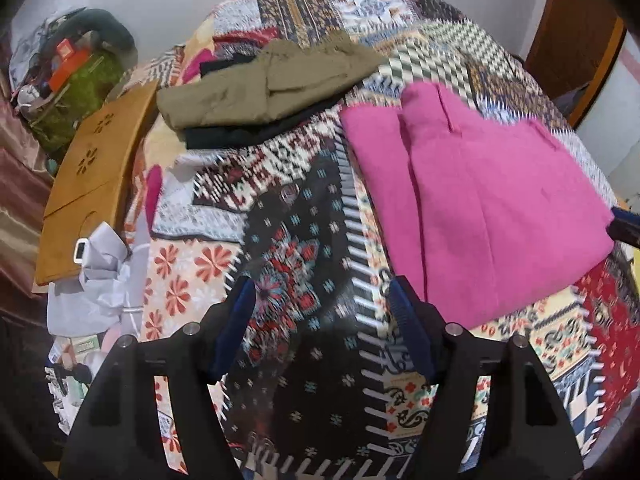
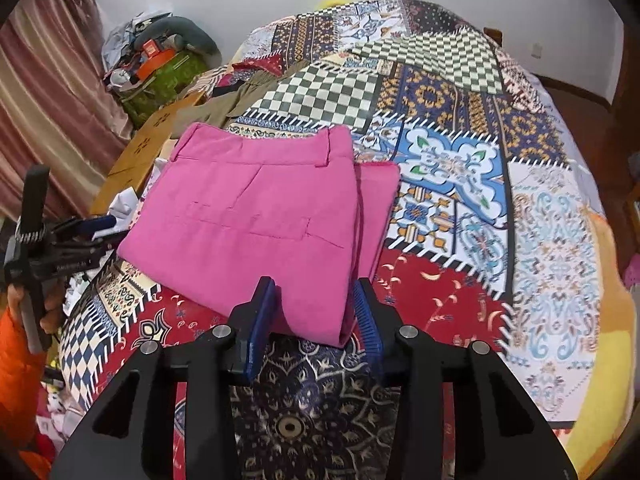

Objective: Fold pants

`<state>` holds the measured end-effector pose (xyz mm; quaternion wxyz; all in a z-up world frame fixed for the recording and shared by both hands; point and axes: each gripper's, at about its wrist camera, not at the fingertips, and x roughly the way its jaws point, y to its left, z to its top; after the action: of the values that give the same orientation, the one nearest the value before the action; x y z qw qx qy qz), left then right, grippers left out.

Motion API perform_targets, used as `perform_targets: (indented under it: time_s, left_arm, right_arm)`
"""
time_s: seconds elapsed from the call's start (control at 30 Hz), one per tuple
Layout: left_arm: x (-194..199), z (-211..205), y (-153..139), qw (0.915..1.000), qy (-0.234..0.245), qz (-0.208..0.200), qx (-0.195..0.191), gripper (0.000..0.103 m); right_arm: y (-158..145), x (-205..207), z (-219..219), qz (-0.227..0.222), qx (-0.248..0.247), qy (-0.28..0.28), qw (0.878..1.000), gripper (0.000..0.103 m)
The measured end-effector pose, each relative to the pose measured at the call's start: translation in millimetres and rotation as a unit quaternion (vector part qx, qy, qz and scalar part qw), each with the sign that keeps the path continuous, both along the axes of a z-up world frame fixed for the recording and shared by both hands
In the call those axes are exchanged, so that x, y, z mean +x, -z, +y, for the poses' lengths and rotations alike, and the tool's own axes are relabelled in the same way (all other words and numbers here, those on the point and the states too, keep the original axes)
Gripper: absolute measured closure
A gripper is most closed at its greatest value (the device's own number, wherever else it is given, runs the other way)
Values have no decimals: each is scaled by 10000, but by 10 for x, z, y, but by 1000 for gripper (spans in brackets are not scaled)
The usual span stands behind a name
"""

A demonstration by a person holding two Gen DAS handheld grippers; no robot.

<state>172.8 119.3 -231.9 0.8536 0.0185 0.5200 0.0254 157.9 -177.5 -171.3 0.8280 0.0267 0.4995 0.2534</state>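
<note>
Pink pants [image 2: 260, 224] lie folded into a flat rectangle on a patchwork bedspread [image 2: 460, 168], waistband at the far side. In the left wrist view the pink pants [image 1: 480, 200] lie to the upper right. My left gripper [image 1: 324, 300] is open and empty over bare bedspread [image 1: 280, 240], left of the pants. My right gripper [image 2: 316, 300] is open, its blue pads at either side of the pants' near corner, not closed on it. The left gripper also shows in the right wrist view [image 2: 96, 226] at the pants' left edge.
Folded olive pants [image 1: 256, 84] rest on a dark garment [image 1: 248, 134] at the far left of the bed. A wooden board [image 1: 92, 180] and crumpled paper [image 1: 100, 280] lie at the bed's left edge. A cluttered pile [image 2: 160, 64] and a curtain [image 2: 48, 100] stand beyond.
</note>
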Motion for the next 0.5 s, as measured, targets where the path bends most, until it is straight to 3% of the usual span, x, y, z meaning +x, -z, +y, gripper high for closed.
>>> perform_targets:
  time_s: [0.27, 0.5]
  left_arm:
    - [350, -177, -414, 9979, 230, -578, -176, 33]
    - [810, -500, -364, 9967, 486, -612, -211, 33]
  right_arm:
    - [-162, 313, -82, -246, 94, 268, 9993, 66]
    - [-79, 728, 95, -128, 216, 152, 9996, 65]
